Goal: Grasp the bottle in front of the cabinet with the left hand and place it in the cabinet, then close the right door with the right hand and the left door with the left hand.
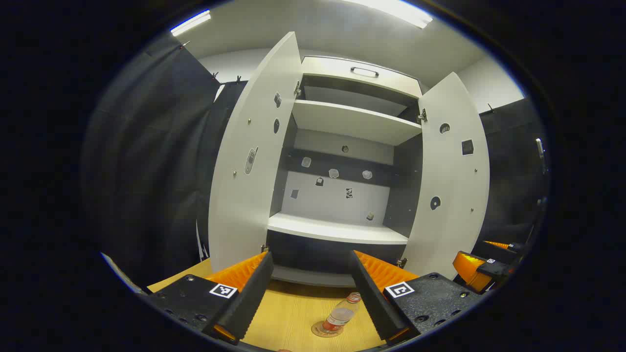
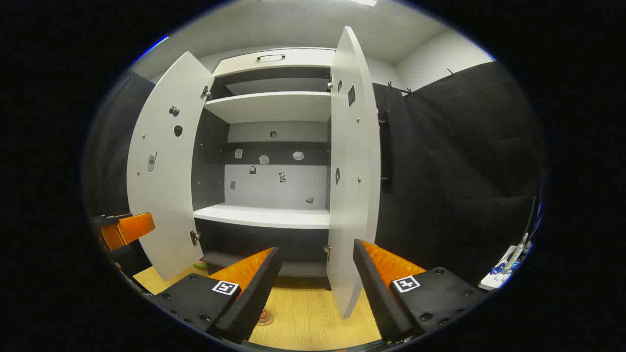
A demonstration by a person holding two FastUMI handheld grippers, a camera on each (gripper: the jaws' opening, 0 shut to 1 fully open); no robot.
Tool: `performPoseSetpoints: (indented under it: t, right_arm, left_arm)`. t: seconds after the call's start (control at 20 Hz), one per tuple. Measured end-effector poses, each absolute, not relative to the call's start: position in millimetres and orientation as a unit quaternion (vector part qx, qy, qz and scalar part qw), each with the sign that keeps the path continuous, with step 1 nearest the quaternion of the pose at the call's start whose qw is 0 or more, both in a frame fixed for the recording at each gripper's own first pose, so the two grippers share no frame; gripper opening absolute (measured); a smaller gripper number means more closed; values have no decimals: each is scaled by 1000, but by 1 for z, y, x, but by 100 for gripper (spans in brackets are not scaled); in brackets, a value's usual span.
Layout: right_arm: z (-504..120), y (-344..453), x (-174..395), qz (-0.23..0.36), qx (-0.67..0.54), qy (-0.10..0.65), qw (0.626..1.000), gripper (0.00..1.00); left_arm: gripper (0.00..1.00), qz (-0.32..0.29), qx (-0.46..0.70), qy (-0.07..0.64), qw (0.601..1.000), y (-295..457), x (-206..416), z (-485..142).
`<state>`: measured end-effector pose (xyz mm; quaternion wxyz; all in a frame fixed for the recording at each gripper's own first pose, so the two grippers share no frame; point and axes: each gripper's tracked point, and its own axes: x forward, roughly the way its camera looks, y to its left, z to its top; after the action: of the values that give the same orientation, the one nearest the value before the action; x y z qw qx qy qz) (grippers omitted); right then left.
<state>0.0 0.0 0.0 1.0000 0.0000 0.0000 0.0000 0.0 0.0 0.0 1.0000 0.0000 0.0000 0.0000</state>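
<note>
A small clear bottle (image 1: 341, 313) with a red label and cap stands on a round coaster on the wooden table (image 1: 288, 313), in front of the cabinet. My left gripper (image 1: 310, 255) is open above and just short of it, with the bottle low between the fingers and untouched. The white cabinet has its left door (image 1: 249, 161) and right door (image 1: 452, 181) swung wide. My right gripper (image 2: 317, 247) is open and holds nothing, and the right door (image 2: 353, 171) stands edge-on just ahead of it. The left door (image 2: 161, 166) is at the left. A bit of the coaster (image 2: 264, 319) peeks past the left finger.
White shelves (image 1: 337, 230) cross the cabinet, with a dark bottom compartment below. The right gripper (image 1: 477, 271) appears at the right edge of the left gripper view, and the left gripper (image 2: 124, 230) at the left edge of the right gripper view. Black cloth walls flank the cabinet.
</note>
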Motion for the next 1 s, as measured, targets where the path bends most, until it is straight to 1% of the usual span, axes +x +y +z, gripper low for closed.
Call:
performPoseSetpoints:
  t: [0.05, 0.1, 0.15, 0.2, 0.4, 0.45, 0.5, 0.55, 0.6, 0.65, 0.7, 0.75, 0.8, 1.0]
  right_arm:
    - [1, 2, 3, -1, -2, -2, 1000, 94]
    - [2, 3, 5, -2, -6, -4, 1000, 94]
    - [3, 6, 5, -1, -8, -6, 1000, 98]
    - [5, 10, 7, 2, -8, -8, 1000, 94]
    - [6, 18, 8, 4, -14, -15, 1000, 94]
    - [4, 18, 7, 4, -16, -13, 1000, 94]
    - [4, 19, 6, 6, -15, -11, 1000, 98]
    - [3, 19, 4, 8, -13, -9, 1000, 98]
    - [3, 18, 3, 8, -11, -8, 1000, 94]
    - [4, 16, 1, 7, -11, -9, 1000, 94]
    - [5, 14, -1, 7, -14, -11, 1000, 98]
    - [6, 13, -2, 7, -17, -13, 1000, 94]
    - [7, 11, -3, 7, -21, -14, 1000, 98]
    - [6, 4, -9, -1, -19, -15, 1000, 98]
  left_arm:
    - [95, 4, 3, -1, 1000, 3, 1, 1]
    - [95, 7, 5, -2, 1000, 5, 3, 2]
    - [95, 8, 6, -1, 1000, 6, 4, 3]
    - [95, 8, 6, 0, 1000, 6, 5, 3]
    - [95, 10, 7, 1, 1000, 10, 6, 7]
    - [95, 11, 8, 1, 1000, 10, 6, 8]
    - [95, 10, 7, 2, 1000, 10, 5, 7]
    - [95, 9, 5, 2, 1000, 9, 4, 7]
    - [95, 9, 2, 2, 1000, 8, 4, 6]
    - [95, 8, -2, 2, 1000, 7, 3, 5]
    - [95, 7, -5, -1, 1000, 4, 1, 5]
    - [95, 7, -7, -3, 1000, 3, 1, 5]
    - [95, 7, -7, 1, 1000, 1, 2, 1]
    - [95, -15, -3, 27, 1000, -16, 2, -21]
